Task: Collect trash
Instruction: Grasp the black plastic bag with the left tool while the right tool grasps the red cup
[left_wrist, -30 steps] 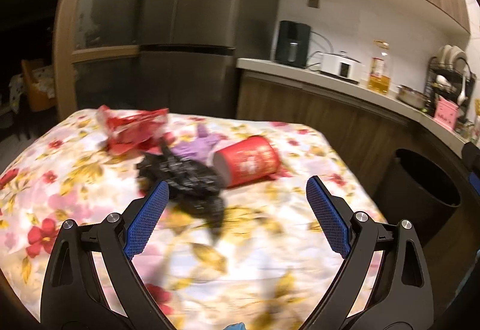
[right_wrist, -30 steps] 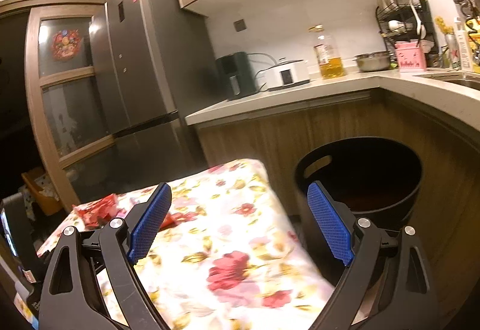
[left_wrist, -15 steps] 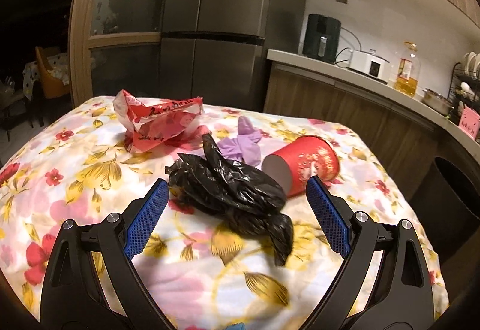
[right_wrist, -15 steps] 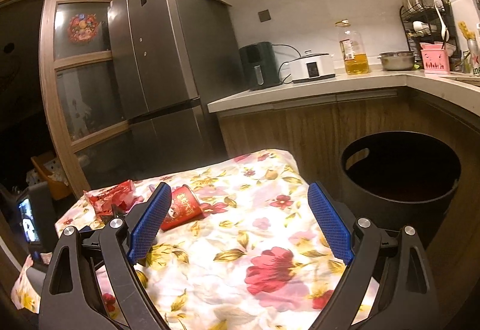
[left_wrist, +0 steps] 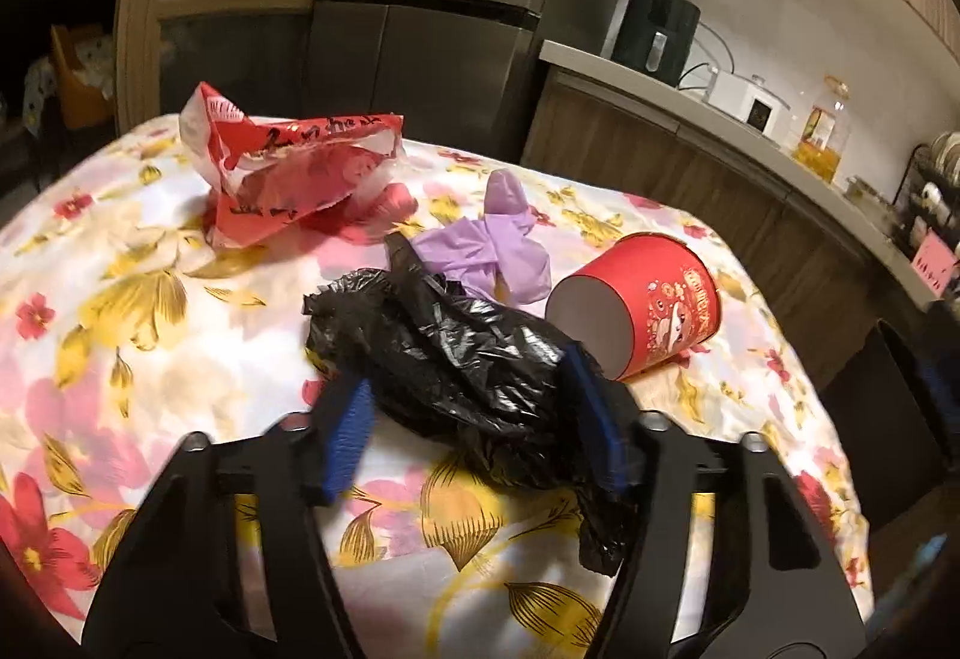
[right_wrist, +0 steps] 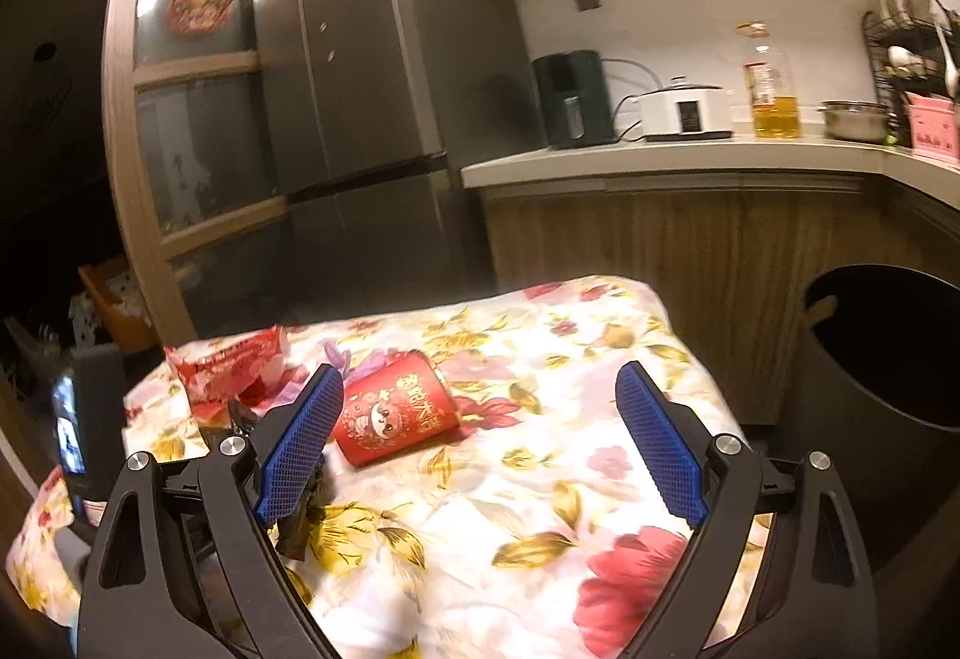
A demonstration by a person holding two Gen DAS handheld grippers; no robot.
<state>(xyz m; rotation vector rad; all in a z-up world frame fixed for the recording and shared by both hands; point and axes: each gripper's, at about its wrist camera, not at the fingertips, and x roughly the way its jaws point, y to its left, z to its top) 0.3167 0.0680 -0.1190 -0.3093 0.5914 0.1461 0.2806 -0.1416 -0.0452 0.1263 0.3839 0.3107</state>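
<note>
On the floral-cloth table (left_wrist: 150,311), the left gripper (left_wrist: 474,407) is closing around a crumpled black plastic bag (left_wrist: 456,359); pinch its bulk, not loose edges. Right gripper (right_wrist: 480,437) stands wide, empty.

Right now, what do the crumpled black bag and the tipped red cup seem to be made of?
Crumpled black bag: thin plastic film, probably; glossy, sharply creased folds catch the light. Tipped red cup: likely coated paper; smooth printed wall, plain white inside, thin rim.
</note>
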